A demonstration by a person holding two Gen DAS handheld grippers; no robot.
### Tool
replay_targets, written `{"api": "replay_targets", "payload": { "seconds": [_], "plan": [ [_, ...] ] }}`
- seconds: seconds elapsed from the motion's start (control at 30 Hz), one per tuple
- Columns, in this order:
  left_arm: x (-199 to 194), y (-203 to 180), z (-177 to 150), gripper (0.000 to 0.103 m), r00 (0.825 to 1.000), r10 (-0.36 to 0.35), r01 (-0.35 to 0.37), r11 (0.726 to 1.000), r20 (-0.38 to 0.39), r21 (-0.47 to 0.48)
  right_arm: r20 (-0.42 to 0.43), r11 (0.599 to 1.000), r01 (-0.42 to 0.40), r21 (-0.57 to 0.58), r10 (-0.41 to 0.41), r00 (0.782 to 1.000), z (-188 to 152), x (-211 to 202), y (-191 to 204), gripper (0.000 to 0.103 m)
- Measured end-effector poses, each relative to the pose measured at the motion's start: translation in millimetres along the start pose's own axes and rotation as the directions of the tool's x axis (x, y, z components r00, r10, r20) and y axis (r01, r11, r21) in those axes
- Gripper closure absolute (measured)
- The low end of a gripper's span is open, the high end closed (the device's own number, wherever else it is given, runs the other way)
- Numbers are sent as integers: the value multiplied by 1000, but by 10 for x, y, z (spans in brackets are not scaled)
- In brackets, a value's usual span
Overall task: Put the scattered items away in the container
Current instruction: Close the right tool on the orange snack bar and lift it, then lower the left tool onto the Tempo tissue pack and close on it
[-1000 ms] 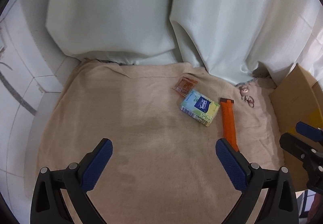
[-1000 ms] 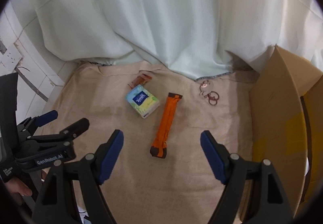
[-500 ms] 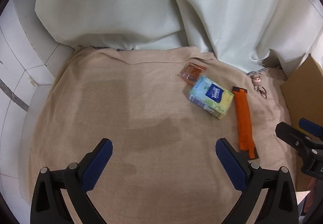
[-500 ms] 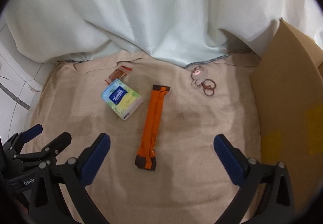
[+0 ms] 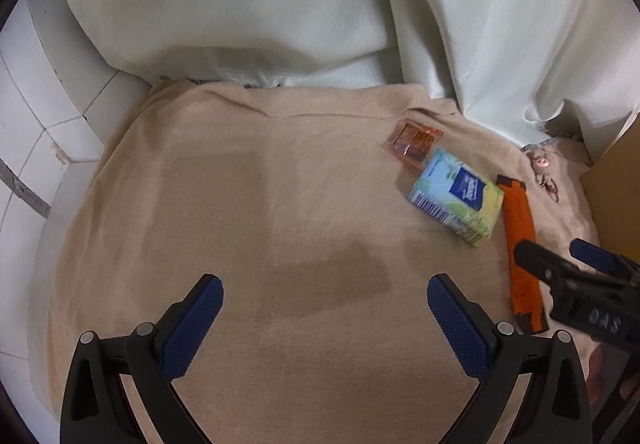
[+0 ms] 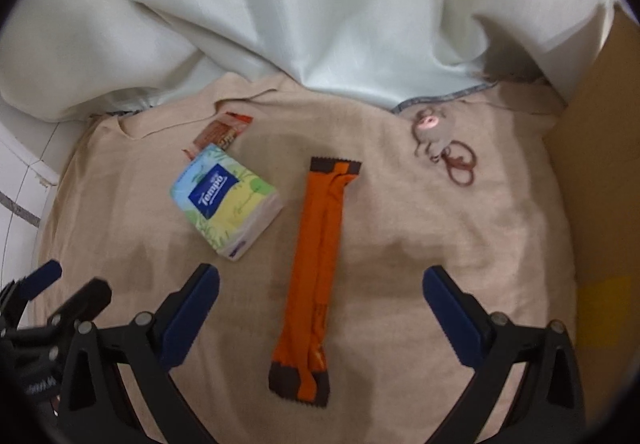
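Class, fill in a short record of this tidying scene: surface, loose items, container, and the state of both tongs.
Surface: beige cloth
Items: long orange snack wrapper; blue-and-yellow tissue pack; small orange packet; pink charm keyring
Container: brown cardboard box, at right
Left tongs: open, empty
Right tongs: open, either side of the wrapper

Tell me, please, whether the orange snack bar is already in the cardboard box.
Not yet: the orange snack bar lies flat on the beige cloth, outside the cardboard box.
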State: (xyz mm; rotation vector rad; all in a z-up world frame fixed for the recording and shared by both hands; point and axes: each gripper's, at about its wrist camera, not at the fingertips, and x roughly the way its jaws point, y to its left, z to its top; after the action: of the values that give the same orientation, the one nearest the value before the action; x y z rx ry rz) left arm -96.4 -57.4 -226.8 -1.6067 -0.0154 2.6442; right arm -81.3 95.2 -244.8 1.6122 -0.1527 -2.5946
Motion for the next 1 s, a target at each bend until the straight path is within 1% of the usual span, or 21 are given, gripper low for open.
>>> {"api": "replay_targets", "payload": {
  "seconds": [0.03, 0.07, 0.1, 0.13, 0.17, 0.2, 0.27, 0.3, 0.33, 0.5, 0.63, 0.7, 0.77, 0.8, 0.83, 0.87, 0.93, 1.0],
  "plan": [
    [11, 15, -14, 0, 1000, 0, 0, 1000, -3, -2, -4, 1000, -1, -5, 1, 1000, -3, 24, 12, 9],
    [21, 29, -27, 0, 1000, 1, -1, 1000, -6, -3, -9, 1000, 2, -11, -2, 1000, -8, 49, 26, 17],
    [24, 40, -39, 0, 1000, 3, -3, 1000, -8, -4, -18, 1000, 12, -19, -12, 1000, -16, 79, 40, 21],
    [26, 52, -48, 0, 1000, 5, -5, 1000, -10, -6, -25, 1000, 17, -24, -18, 1000, -26, 99, 48, 31],
    [25, 66, -54, 0, 1000, 6, -6, 1000, -11, -10, -30, 999, 25, -27, -26, 999, -36, 112, 51, 39],
    [15, 87, -56, 0, 1000, 4, -4, 1000, -8, -16, -18, 999, 35, -33, -36, 999, -42, 100, 53, 42],
    [-4, 110, -55, 0, 1000, 1, -1, 1000, -2, -23, -13, 998, 49, -40, -49, 999, -45, 86, 54, 62],
    [-10, 120, -51, 0, 1000, 2, -2, 1000, -1, -25, -13, 998, 53, -40, -54, 998, -42, 79, 52, 68],
    [-16, 127, -43, 0, 1000, 5, -5, 1000, 2, -26, -13, 997, 59, -46, -60, 998, -37, 73, 52, 78],
    [-5, 115, 9, 0, 1000, -3, 3, 1000, 9, -27, -16, 998, 23, -53, -24, 1000, -26, 9, 13, 78],
    [13, -36, 75, 0, 1000, -21, 21, 1000, 20, 9, 16, 998, 14, -69, -13, 1000, -30, -263, -64, 78],
    [17, -151, 129, 0, 998, -55, 54, 998, 36, 33, 22, 998, -1, -68, 2, 1000, -43, -396, -131, 78],
    [21, -297, 197, 0, 991, -118, 112, 989, 63, 92, 24, 997, -14, -71, 16, 1000, -87, -488, -187, 78],
    [3, -378, 218, 0, 984, -145, 128, 979, 107, 156, 21, 997, -22, -73, 23, 1000, -97, -522, -205, 78],
    [-12, -445, 229, 0, 976, -159, 125, 968, 148, 219, 23, 997, -34, -68, 35, 999, -105, -559, -248, 78],
    [-10, -504, 232, 0, 971, -170, 118, 952, 167, 283, 19, 997, -43, -68, 45, 999, -87, -567, -297, 78],
    [35, -622, 225, 0, 966, -203, 121, 901, 160, 416, 18, 996, -46, -77, 47, 999, -78, -575, -272, 78],
    [97, -695, 216, 0, 965, -212, 112, 865, 154, 489, 20, 995, -49, -82, 51, 999, -93, -586, -256, 78]
  ]
}}
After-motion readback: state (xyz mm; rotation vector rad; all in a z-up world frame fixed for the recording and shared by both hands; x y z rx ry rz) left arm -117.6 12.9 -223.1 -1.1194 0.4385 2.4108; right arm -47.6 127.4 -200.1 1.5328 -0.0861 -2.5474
